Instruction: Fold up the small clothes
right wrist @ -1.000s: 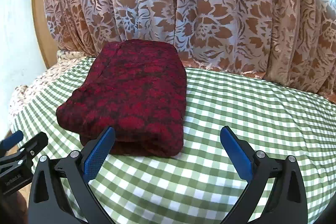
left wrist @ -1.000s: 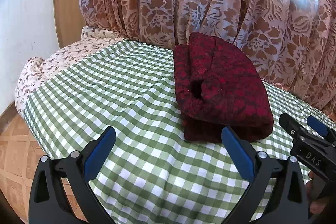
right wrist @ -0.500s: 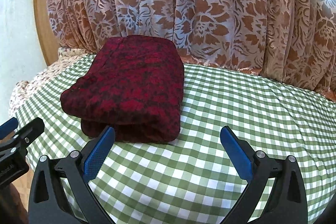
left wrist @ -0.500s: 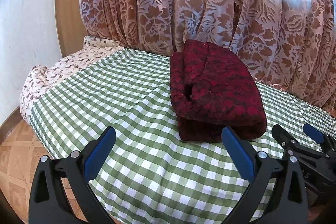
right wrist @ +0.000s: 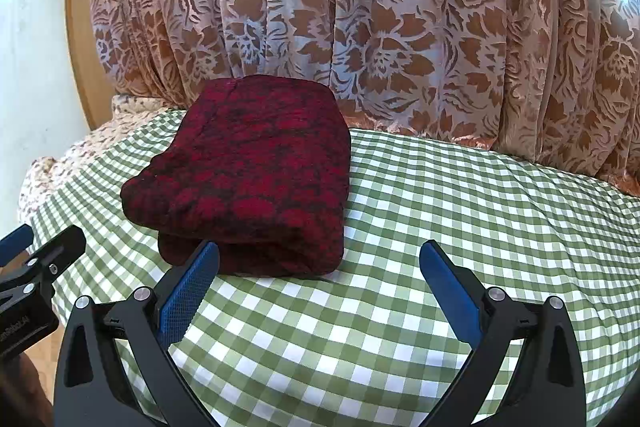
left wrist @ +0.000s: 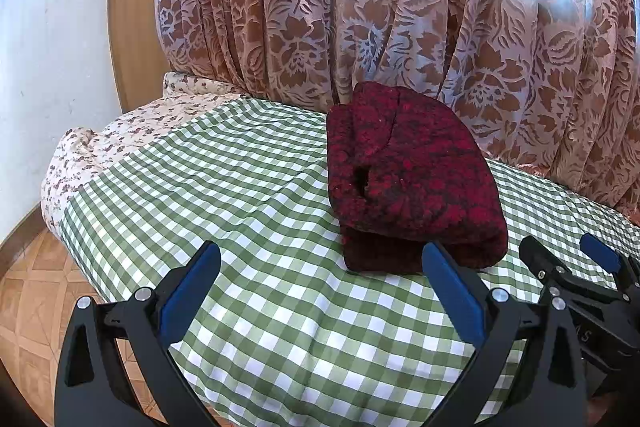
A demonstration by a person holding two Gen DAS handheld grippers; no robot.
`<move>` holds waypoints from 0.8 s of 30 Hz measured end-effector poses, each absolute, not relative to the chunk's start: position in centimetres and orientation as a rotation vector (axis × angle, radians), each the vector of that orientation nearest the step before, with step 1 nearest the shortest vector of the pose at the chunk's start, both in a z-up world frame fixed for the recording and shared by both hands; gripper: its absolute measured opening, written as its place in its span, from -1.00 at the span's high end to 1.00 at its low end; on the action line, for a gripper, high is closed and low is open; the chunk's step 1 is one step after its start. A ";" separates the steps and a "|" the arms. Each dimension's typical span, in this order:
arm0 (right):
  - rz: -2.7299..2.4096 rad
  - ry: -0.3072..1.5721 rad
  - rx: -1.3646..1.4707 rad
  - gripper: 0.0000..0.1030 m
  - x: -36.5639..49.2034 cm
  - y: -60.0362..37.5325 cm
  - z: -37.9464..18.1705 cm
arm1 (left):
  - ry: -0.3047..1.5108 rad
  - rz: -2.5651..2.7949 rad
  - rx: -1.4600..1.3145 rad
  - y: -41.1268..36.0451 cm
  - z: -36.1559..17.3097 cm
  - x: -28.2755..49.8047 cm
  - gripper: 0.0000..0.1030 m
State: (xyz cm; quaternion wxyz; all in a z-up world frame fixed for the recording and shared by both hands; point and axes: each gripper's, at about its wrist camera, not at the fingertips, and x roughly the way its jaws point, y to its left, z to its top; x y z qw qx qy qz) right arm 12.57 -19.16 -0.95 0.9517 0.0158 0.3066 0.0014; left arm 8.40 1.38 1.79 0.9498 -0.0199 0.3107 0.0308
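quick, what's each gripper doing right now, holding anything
Left gripper: open, holding nothing, short of the folded red garment.
Right gripper: open, holding nothing.

One folded red garment (left wrist: 408,179) — two grippers, one curtain (left wrist: 400,7)

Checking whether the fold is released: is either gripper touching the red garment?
Apart. The left wrist view shows checked cloth between the open left gripper and the red garment; the right gripper also holds nothing.
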 end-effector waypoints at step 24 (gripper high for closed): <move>0.008 0.618 0.001 -0.93 12.3 -18.2 -0.6 | 0.603 0.069 -0.057 2.2 2.0 8.0 -0.95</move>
